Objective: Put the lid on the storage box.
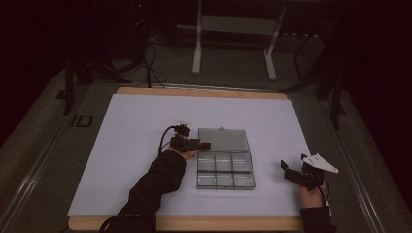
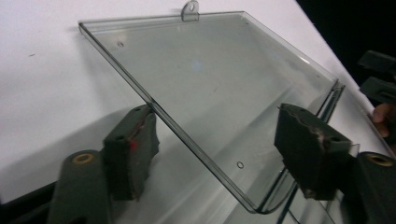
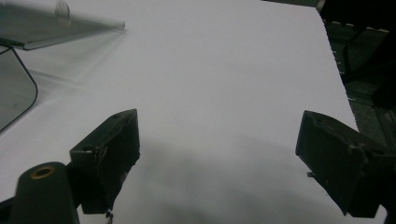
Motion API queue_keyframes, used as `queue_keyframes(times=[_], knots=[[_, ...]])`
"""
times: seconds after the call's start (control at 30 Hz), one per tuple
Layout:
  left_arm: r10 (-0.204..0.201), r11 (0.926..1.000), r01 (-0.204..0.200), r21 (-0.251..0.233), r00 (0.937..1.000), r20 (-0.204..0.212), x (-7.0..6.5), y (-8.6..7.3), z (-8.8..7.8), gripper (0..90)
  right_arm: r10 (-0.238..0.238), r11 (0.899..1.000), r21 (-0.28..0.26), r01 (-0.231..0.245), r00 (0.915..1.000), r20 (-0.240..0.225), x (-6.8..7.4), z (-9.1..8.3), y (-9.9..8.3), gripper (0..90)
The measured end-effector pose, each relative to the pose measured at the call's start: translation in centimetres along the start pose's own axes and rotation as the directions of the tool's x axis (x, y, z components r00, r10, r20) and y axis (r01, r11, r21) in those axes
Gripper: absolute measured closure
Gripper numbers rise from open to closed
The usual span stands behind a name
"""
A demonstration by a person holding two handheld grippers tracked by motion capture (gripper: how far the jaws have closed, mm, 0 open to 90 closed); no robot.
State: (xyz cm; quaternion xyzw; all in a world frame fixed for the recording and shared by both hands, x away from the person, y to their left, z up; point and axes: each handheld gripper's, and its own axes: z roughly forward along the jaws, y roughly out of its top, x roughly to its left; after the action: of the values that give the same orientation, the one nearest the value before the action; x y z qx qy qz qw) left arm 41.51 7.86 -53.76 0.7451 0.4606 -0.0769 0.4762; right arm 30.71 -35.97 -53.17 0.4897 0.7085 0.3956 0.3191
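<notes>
So, left gripper point(image 1: 206, 145) is straddling the edge of the clear lid point(image 2: 219, 88).

Its jaws sit half open, one on either side of the lid's near edge, pads not pressing yet. The lid lies flat, hinged open behind the compartment box point(image 1: 225, 172) mid-table. Right gripper point(image 1: 287, 170), jaws wide and empty, hangs well apart over white paper point(image 3: 219, 74).

box lid point(image 2: 210, 88) clear glossy plastic, smooth. table sheet point(image 1: 136, 145) matt white, paper-like. gripper pads point(image 3: 112, 149) matt black, worn edges.
</notes>
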Motion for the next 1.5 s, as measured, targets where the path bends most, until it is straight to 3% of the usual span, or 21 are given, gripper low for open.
queue_keyframes(times=[0.23, 0.27, 0.4, 0.47, 0.63, 0.7, 0.87, 1.07, 1.13, 1.2, 1.33, 1.4, 1.5], knots=[[0.087, 0.9949, -0.087, -0.05, 0.9962, -0.002, -0.6, 0.0, -0.9, 49.9, -0.005, 1.0, 0.02, 0.005, 1.0, 0.004, 0.1, 0.2, 0.1, 13.5], [0.101, 0.9933, -0.101, -0.057, 0.9949, 0.0, -0.6, 0.0, -1.1, 55.3, -0.011, 0.999, 0.03, 0.011, 0.9999, 0.005, 0.1, 0.2, 0.2, 13.5], [0.113, 0.9885, -0.109, -0.105, 0.9931, 0.033, -0.2, -0.3, -1.6, 64.1, -0.018, 0.998, 0.057, 0.018, 0.9998, -0.005, 0.4, 0.3, 0.4, 13.5], [0.119, 0.9865, -0.113, -0.118, 0.992, 0.043, -0.2, -0.4, -1.8, 67.0, -0.007, 0.998, 0.062, 0.009, 0.9995, -0.03, 0.7, 0.4, 0.7, 13.5], [0.151, 0.9801, -0.142, -0.139, 0.9873, 0.05, -0.4, -0.3, -2.3, 72.8, -0.06, 0.997, 0.046, 0.063, 0.996, -0.065, 2.1, 0.3, 2.1, 13.5], [0.173, 0.9755, -0.165, -0.146, 0.9839, 0.045, -0.7, -0.3, -2.6, 76.0, -0.077, 0.996, 0.03, 0.08, 0.9918, -0.102, 2.6, 0.3, 2.9, 13.3], [0.24, 0.9579, -0.23, -0.173, 0.9699, 0.041, -0.9, -0.7, -3.1, 79.7, -0.108, 0.994, -0.002, 0.109, 0.9774, -0.182, 4.0, 0.7, 4.8, 12.6], [0.292, 0.9428, -0.286, -0.171, 0.9565, 0.008, -1.4, -0.8, -3.3, 80.0, -0.135, 0.991, -0.029, 0.132, 0.9636, -0.231, 5.5, 1.5, 6.7, 12.7], [0.291, 0.9428, -0.286, -0.172, 0.9566, 0.008, -1.4, -0.8, -3.3, 80.1, -0.133, 0.991, -0.045, 0.125, 0.9636, -0.232, 5.9, 1.8, 7.3, 13.1], [0.294, 0.9415, -0.288, -0.175, 0.9559, 0.007, -1.4, -0.9, -3.3, 80.1, -0.111, 0.994, -0.034, 0.106, 0.9597, -0.258, 6.1, 2.2, 7.8, 13.2], [0.3, 0.9385, -0.295, -0.179, 0.954, 0.001, -1.5, -1.0, -3.3, 80.1, -0.105, 0.994, -0.019, 0.103, 0.9601, -0.259, 7.2, 3.5, 8.7, 13.3], [0.303, 0.9379, -0.299, -0.177, 0.9529, 0.0, -1.5, -0.9, -3.3, 80.1, -0.092, 0.996, -0.003, 0.094, 0.9584, -0.271, 7.6, 4.2, 9.0, 17.7], [0.304, 0.9379, -0.299, -0.176, 0.9527, 0.0, -1.5, -0.9, -3.3, 80.1, -0.091, 0.995, 0.011, 0.098, 0.9518, -0.293, 8.1, 5.0, 9.3, 35.4]])
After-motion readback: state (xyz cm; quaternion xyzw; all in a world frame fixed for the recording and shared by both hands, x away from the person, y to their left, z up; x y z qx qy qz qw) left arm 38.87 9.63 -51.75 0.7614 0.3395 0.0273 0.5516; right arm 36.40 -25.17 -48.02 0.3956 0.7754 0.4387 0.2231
